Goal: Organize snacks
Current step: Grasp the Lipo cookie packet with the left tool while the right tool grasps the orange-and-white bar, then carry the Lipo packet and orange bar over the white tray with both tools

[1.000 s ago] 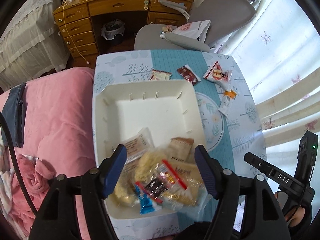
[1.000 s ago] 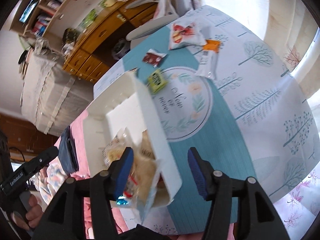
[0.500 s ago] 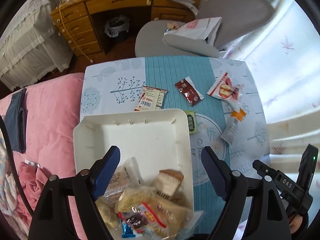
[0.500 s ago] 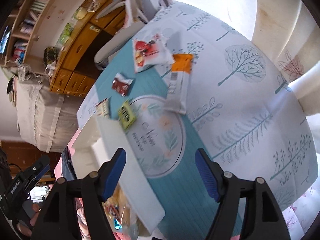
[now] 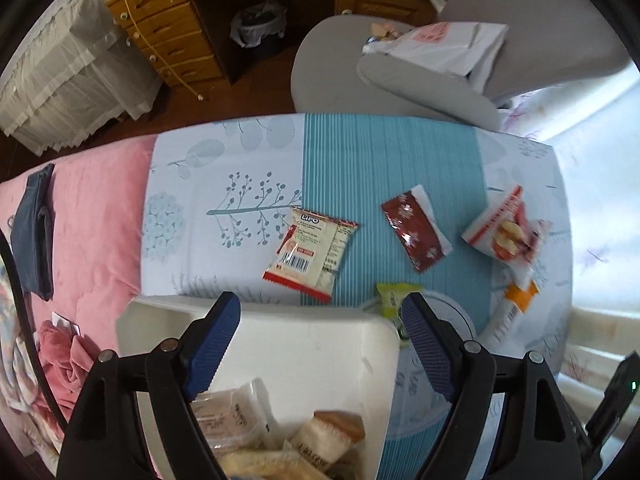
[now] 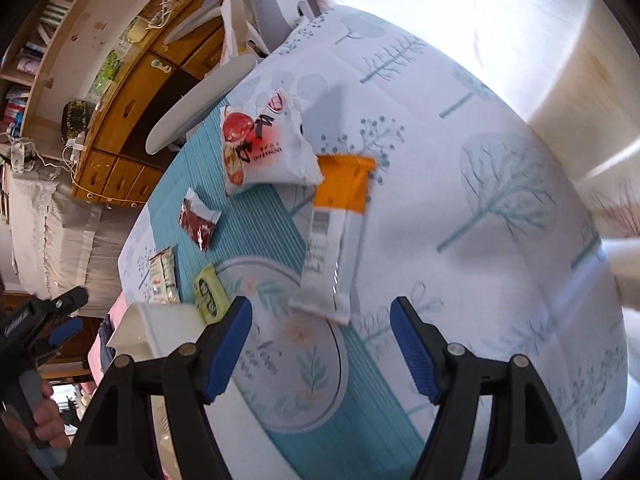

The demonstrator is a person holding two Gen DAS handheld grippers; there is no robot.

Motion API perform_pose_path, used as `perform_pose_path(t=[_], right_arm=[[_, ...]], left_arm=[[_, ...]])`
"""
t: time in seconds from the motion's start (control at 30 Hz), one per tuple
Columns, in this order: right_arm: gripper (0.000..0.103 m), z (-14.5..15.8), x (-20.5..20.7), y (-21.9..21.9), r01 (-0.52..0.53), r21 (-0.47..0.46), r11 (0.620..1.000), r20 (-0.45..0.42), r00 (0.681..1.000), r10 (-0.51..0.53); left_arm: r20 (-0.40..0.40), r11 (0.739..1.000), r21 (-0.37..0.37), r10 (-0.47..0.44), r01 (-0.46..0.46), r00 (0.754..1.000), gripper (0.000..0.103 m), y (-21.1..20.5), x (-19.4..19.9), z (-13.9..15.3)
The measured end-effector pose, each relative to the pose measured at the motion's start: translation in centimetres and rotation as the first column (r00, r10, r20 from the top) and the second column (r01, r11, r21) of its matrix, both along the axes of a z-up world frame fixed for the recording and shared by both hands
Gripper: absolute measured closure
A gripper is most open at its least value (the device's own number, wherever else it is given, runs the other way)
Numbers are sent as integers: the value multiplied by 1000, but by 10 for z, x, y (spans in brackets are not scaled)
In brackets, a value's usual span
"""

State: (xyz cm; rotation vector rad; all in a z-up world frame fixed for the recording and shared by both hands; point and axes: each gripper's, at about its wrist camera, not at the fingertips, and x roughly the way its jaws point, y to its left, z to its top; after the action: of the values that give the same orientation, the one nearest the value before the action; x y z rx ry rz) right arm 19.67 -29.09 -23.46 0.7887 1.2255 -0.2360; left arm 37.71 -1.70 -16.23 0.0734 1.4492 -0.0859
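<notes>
Fingers (image 5: 216,340) of the left gripper (image 5: 320,344) stood wide apart with nothing between them, above the far wall of the white tray (image 5: 372,344); those of the right gripper (image 6: 320,348) were likewise spread and empty. Both pairs had just been opening, judged a readying for the next pick. Several wrapped snacks already lay in the tray's near end, so it served as the collecting place. Loose on the counter (image 5: 360,152) beyond it lay a cream packet (image 5: 310,254) printed "LiPO" with a barcode, a dark red sachet (image 5: 416,232), a small green packet (image 5: 394,300), a red-and-white bag (image 6: 264,144) and an orange-topped white bar (image 6: 332,248), whose writing was too blurred to read.
</notes>
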Motion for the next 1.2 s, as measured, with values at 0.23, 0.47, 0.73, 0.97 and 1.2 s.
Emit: perform_pose_path(t=[0.23,0.47,0.73,0.97,1.2], right_arm=[[31,-18,25,7,-65,-126,990,4,998,66],[31,-35,39,9,-106,-205,973,-2,994,108],[40,-47,48,4,-136,-218,967,-8,990,137],[58,-44,55,6,-183,-250,951,-23,983,183],[65,-46,48,3,-216,-205,955,-30,976,214]], left_arm=[[-65,999,43,8,-5,998,21,-11,27,-50],[-143,992,123,4,14,990,21,-18,43,-97],[-181,986,168,33,-2,983,24,-11,57,-123],[-182,985,170,66,-34,981,41,-8,63,-133],[-178,985,160,86,-58,980,57,-7,62,-130]])
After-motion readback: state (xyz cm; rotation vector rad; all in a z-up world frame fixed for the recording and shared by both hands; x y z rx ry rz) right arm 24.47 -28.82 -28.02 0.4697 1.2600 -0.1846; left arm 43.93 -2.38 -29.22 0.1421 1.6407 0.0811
